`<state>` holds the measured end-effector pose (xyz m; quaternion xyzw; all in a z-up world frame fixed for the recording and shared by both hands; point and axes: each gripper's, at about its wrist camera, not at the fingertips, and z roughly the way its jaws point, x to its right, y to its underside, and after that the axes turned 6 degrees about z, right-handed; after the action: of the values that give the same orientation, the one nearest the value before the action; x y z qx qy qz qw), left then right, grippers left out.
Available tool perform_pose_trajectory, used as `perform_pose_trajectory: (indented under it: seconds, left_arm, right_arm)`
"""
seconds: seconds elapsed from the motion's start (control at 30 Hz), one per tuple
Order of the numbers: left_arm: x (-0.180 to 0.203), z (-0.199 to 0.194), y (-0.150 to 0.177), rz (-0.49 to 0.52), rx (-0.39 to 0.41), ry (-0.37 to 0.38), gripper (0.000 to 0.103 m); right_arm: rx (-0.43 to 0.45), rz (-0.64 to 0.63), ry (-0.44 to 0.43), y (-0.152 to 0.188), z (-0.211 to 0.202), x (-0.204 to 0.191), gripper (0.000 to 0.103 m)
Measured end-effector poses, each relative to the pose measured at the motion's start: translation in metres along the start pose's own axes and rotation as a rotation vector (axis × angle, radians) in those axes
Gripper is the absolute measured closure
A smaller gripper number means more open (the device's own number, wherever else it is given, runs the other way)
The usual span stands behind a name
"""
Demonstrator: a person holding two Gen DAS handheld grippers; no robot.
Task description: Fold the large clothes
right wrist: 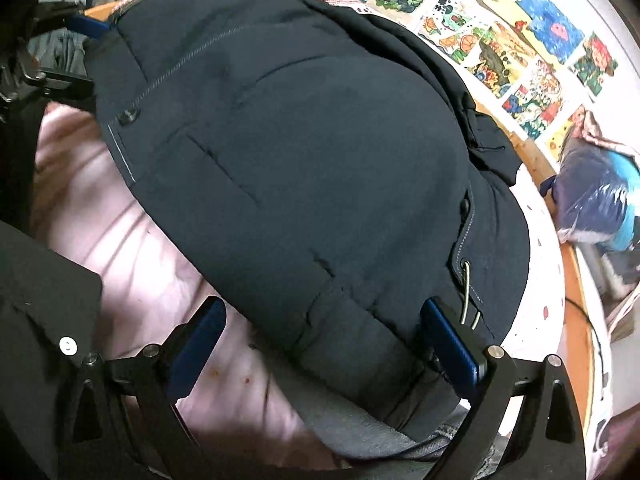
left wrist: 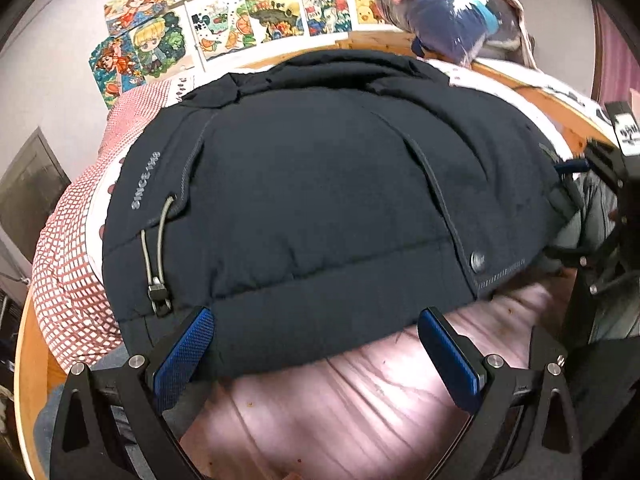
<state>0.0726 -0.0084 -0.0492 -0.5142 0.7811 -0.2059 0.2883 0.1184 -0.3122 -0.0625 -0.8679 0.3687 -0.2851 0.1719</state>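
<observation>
while dark jacket covers bed, left tool and right tool gape apart at hem; drawings behind.

**A bed against a picture-covered wall**

Beyond the jaws, a pale wall carries a crowded patch of bright cartoon drawings, pinned edge to edge. Under them runs the light wooden bed frame, curving round to the right of the jaws. Directly beneath and between the jaws lies a pinkish, wrinkled sheet under strong light. Left of the jaws sits red-and-white checked bedding. Far beyond and to the right, a blue item wrapped in clear plastic rests at the bed's end. A dark grey panel stands at far left.
</observation>
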Motion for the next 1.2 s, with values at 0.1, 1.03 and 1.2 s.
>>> perform_pose_trajectory:
  seconds: [0.1,1.03,1.2]
  left_arm:
    - [0.004,0.003,0.004,0.013,-0.01,-0.01,0.0]
    - [-0.001,0.006,0.011,-0.076,-0.02,0.01,0.0]
    - [-0.002,-0.013,0.004,-0.074,0.044,0.003,0.0]
  right_arm:
    - [-0.005,-0.018,0.05,-0.001,0.005,-0.008,0.007]
    - [0.207,0.255,0.016,-0.006,-0.023,0.008,0.061]
    - [0.247,0.297,-0.068,-0.028,-0.036,0.029,0.081]
